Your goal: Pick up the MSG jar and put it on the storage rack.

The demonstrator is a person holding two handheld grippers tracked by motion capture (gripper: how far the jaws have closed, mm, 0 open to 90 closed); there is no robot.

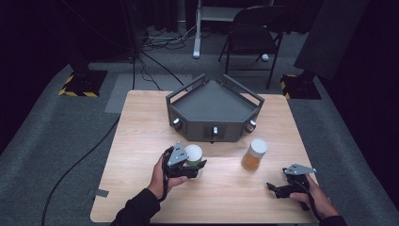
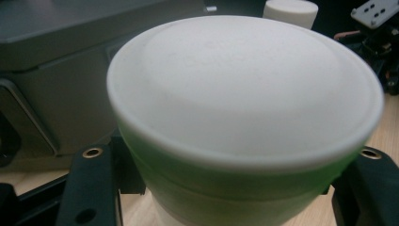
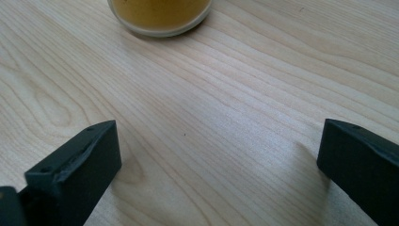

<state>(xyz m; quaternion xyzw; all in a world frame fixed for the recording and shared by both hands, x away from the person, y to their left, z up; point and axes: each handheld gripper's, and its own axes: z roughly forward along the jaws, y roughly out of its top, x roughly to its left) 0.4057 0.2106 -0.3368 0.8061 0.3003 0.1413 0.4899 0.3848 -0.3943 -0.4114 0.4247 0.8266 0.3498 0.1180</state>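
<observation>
The left hand-held gripper point(image 1: 196, 165) is clamped around the green jar point(image 1: 193, 155) with the white lid, its jaws pressed on both sides of the jar, which stands on the desk point(image 1: 141, 141) just in front of the grey console point(image 1: 214, 110). The right hand-held gripper point(image 1: 273, 187) rests low over the desk with its jaws spread wide, empty, pointing toward the amber jar point(image 1: 254, 154) nearby

We see a light wooden table point(image 1: 141, 141) standing on a grey carpet floor point(image 1: 47, 141). Behind it is a dark folding metal chair point(image 1: 254, 33). Black cables point(image 1: 160, 40) lie tangled on the floor near a white metal post point(image 1: 197, 33). Two black stands sit on yellow-and-black striped bases point(image 1: 80, 84). The room around is dark.
</observation>
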